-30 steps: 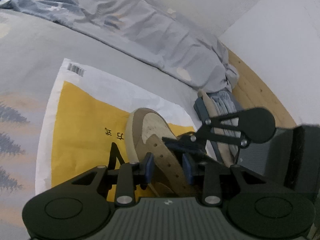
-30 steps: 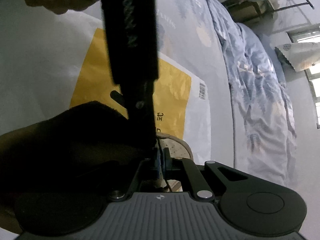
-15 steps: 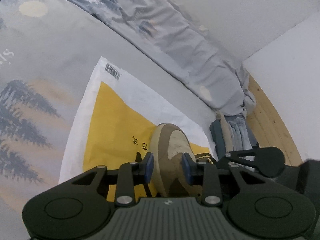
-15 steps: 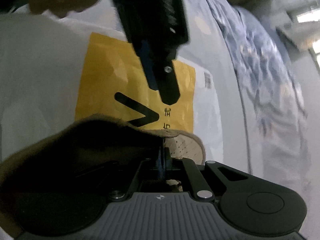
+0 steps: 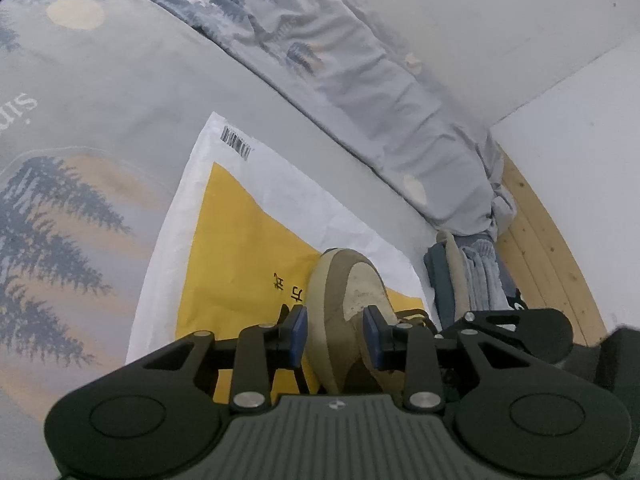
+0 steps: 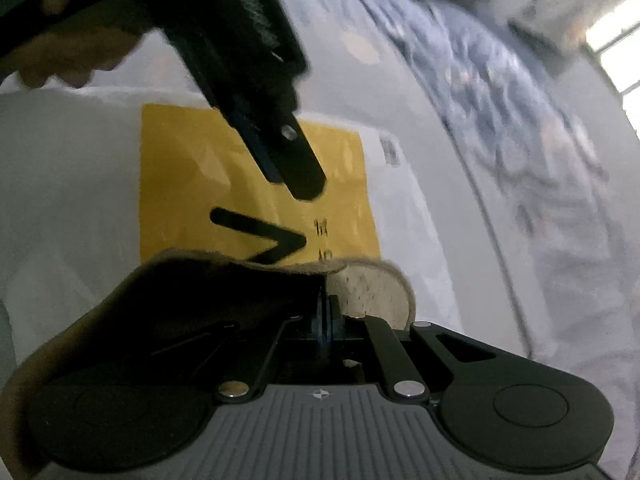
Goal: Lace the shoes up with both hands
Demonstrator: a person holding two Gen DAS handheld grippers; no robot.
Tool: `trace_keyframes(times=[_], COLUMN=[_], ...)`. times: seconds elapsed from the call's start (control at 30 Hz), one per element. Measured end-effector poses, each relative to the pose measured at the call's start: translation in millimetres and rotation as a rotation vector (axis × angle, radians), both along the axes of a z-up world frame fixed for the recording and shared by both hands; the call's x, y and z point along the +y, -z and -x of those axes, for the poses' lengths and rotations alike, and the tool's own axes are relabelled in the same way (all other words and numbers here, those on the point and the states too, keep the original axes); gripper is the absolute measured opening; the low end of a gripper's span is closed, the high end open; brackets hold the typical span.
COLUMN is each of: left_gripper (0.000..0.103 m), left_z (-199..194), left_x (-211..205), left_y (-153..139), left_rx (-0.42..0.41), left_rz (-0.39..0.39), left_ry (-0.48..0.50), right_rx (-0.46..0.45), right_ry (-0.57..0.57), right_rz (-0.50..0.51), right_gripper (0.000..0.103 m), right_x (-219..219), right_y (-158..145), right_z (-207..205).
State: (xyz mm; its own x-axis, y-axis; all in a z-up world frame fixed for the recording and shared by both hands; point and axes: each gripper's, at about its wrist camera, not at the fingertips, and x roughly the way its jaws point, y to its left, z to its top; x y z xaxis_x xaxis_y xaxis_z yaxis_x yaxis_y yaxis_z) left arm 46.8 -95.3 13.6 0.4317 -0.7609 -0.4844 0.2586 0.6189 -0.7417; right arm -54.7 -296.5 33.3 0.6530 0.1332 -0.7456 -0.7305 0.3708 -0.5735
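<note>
Shoe (image 5: 352, 312) on my yellow bag (image 5: 240, 256) on the bed (image 5: 120, 92), toe far, left gripper (image 5: 335, 334) part-open astride it, grip unclear, right gripper (image 6: 327, 322) closed by its collar

Your shoe (image 5: 348, 312) lies on the mailer bag (image 5: 248, 240), which lies flat on the bed (image 5: 132, 92). Behind it, the bunched quilt (image 5: 360, 80) runs along the wall (image 5: 500, 20). To the shoe's right sits what may be folded clothing (image 5: 472, 276).

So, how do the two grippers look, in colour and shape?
Both are alike: the left gripper has black linkage arms with round discs, silver screws, blue pads and a ribbed grey body with a small emblem. The right gripper shows the same parts. No cables or sleeves are visible.
</note>
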Motion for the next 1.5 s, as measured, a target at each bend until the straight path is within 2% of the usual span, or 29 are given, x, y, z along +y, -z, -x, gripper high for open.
trace_keyframes(times=[0.2, 0.3, 0.73, 0.87, 1.0, 1.1, 1.23, 1.4, 1.5], left_gripper=[0.028, 0.028, 0.028, 0.028, 0.028, 0.027, 0.027, 0.027, 0.027], left_z=[1, 1, 0, 0, -1, -4, -12, -19, -21], left_x=[-2, -3, -6, -10, -17, -16, -15, -19, -19], left_y=[0, 1, 2, 3, 9, 14, 22, 28, 31], left_rx=[0.0, 0.001, 0.009, 0.015, 0.037, 0.064, 0.105, 0.132, 0.142], left_rz=[-0.005, -0.007, -0.008, -0.006, -0.002, 0.051, 0.123, 0.187, 0.176], left_ry=[0.004, 0.004, 0.008, 0.021, 0.042, 0.019, -0.005, 0.005, -0.006], right_rx=[-0.069, -0.072, 0.034, 0.015, -0.068, -0.136, -0.17, -0.188, -0.184], right_ry=[-0.111, -0.122, 0.044, 0.047, -0.033, -0.103, -0.146, -0.171, -0.152], right_rz=[0.132, 0.165, 0.071, 0.066, 0.136, 0.21, 0.257, 0.256, 0.21], right_gripper=[0.001, 0.001, 0.001, 0.001, 0.001, 0.001, 0.001, 0.001, 0.001], right_x=[5, 7, 12, 14, 17, 19, 18, 15, 14], right_y=[13, 17, 9, 7, 12, 20, 25, 28, 25], right_z=[11, 8, -14, -12, 5, 17, 23, 26, 23])
